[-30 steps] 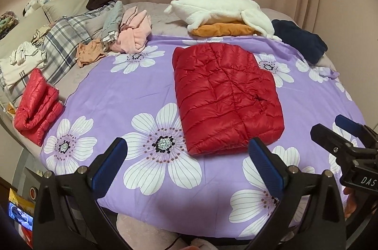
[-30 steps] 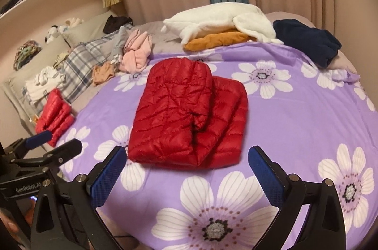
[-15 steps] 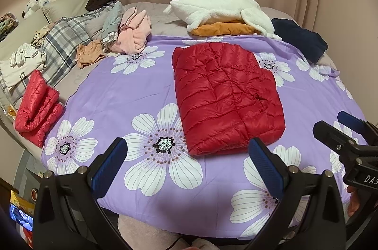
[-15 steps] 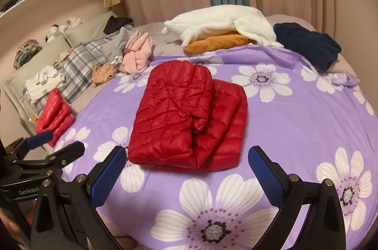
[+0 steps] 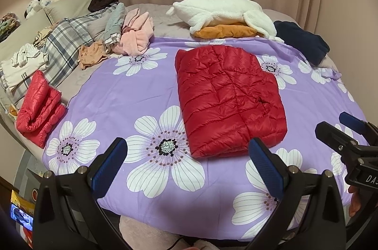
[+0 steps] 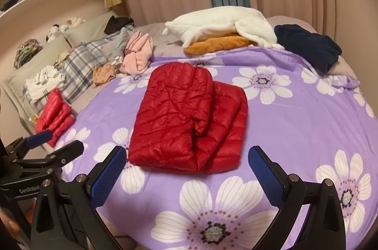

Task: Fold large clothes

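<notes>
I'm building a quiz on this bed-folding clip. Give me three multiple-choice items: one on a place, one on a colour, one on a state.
1. Where does the smaller red puffer bundle lie?
A. on the white fleece
B. at the bed's left edge
C. on the shelf

2. What colour is the garment under the white fleece?
A. orange
B. green
C. black

3. How are the left tongs and right tongs?
A. both shut on the jacket
B. one open, one shut
C. both open, holding nothing

Answers:
1 B, it sits left of the purple floral sheet.
2 A, an orange edge shows beneath the fleece.
3 C, the blue pads stand wide apart, short of the folded red jacket.
</notes>
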### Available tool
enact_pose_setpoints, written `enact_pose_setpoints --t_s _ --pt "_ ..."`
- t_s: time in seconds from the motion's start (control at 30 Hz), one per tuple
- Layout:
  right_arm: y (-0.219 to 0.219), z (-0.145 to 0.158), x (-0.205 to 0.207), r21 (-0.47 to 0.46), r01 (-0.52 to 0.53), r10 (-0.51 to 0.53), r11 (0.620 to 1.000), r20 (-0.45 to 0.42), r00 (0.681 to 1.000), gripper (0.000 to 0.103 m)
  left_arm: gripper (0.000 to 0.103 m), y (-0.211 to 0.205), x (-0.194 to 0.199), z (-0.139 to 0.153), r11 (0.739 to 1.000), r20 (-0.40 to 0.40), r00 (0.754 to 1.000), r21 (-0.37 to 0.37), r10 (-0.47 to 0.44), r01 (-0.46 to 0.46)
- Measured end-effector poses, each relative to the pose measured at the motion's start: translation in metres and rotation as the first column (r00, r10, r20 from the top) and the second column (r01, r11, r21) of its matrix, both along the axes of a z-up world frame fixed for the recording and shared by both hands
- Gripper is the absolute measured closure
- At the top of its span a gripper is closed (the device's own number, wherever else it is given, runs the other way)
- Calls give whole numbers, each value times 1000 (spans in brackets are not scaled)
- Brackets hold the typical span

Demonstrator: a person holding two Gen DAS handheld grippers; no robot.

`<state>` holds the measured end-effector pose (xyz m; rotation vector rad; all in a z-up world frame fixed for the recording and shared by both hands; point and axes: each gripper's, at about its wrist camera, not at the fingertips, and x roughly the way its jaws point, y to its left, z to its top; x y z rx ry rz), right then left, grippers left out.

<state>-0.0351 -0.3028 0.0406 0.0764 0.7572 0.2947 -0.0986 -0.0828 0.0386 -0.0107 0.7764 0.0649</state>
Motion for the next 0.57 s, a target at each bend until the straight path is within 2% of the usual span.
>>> enact_pose_setpoints --t_s 0.57 --pt "2 1 2 1 2 -2 1000 -7 1000 1 0 2 1 1 1000 7 1000 -2 10 -10"
